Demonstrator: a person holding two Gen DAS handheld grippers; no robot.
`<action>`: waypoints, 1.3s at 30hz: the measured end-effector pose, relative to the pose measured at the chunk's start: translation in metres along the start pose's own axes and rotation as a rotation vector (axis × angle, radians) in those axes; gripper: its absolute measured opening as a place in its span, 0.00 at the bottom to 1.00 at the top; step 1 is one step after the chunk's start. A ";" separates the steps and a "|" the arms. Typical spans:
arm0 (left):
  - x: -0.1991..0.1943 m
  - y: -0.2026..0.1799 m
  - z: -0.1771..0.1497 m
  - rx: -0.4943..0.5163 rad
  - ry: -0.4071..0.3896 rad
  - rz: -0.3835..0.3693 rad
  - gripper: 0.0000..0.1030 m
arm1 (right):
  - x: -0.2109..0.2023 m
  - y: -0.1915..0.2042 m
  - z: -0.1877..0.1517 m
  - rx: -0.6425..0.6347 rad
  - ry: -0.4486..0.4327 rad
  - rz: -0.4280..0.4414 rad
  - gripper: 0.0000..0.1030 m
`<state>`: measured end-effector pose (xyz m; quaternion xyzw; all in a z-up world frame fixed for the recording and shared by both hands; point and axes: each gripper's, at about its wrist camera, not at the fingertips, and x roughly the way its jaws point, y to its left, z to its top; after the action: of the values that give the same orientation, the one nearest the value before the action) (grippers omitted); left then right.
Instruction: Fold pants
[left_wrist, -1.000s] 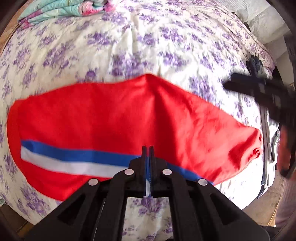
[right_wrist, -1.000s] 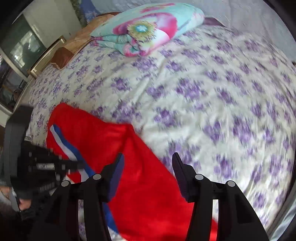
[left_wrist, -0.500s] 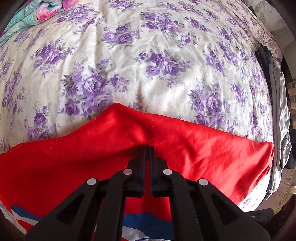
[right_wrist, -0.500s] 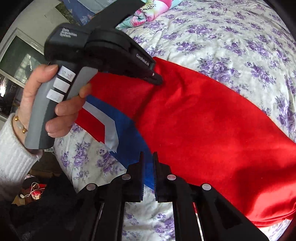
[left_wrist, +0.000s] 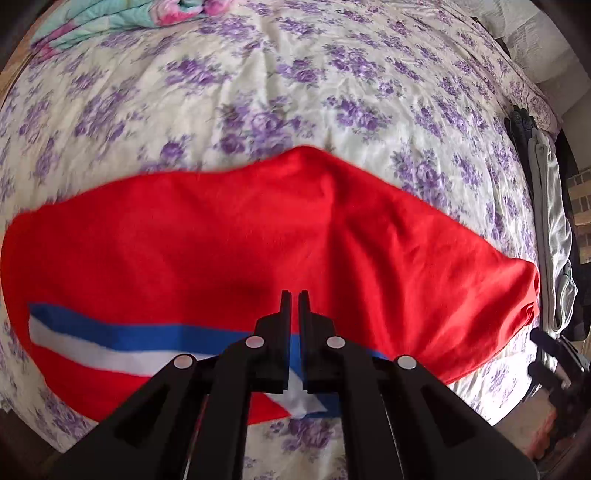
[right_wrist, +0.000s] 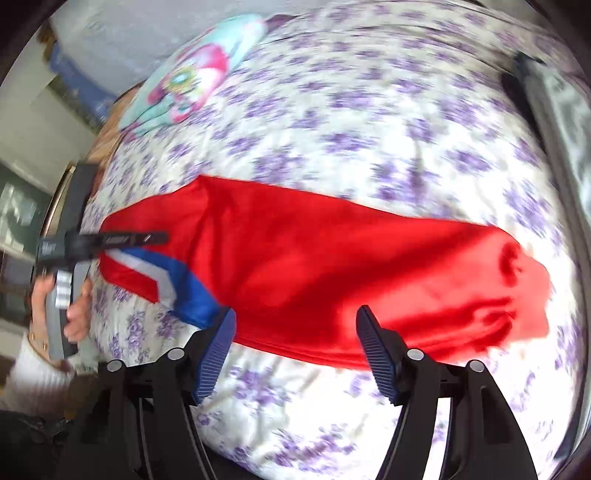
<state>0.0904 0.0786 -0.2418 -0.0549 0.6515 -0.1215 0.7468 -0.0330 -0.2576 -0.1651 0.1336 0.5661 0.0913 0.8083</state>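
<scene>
The red pants (left_wrist: 258, 243) with a blue and white side stripe (left_wrist: 110, 343) lie folded lengthwise across the flowered bedspread (left_wrist: 295, 81). My left gripper (left_wrist: 293, 295) is shut with nothing between the fingers, hovering over the near stripe edge. In the right wrist view the pants (right_wrist: 332, 266) stretch left to right. My right gripper (right_wrist: 295, 317) is open, above the near edge of the pants. The left gripper (right_wrist: 162, 236) shows there at the left end of the pants, held by a hand.
A folded floral blanket (right_wrist: 192, 77) lies at the far end of the bed. Grey and dark clothes (left_wrist: 550, 221) lie along the bed's right edge. The right gripper's body (left_wrist: 561, 373) shows at the lower right of the left wrist view.
My right gripper has opened and pulled back from the stripe end. My left gripper has drawn back from the far fold toward the near stripe edge, staying shut.
</scene>
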 end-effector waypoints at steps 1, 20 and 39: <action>0.004 0.008 -0.010 -0.019 0.011 0.005 0.03 | -0.009 -0.027 -0.007 0.091 -0.020 -0.015 0.72; 0.026 -0.123 -0.022 0.113 0.066 -0.165 0.04 | 0.039 -0.192 -0.046 0.710 -0.182 0.288 0.20; 0.082 -0.261 -0.033 0.303 0.116 -0.211 0.00 | 0.033 -0.186 -0.040 0.618 -0.129 0.123 0.20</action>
<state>0.0387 -0.1908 -0.2623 -0.0026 0.6583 -0.2988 0.6909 -0.0595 -0.4192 -0.2668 0.4122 0.5055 -0.0448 0.7567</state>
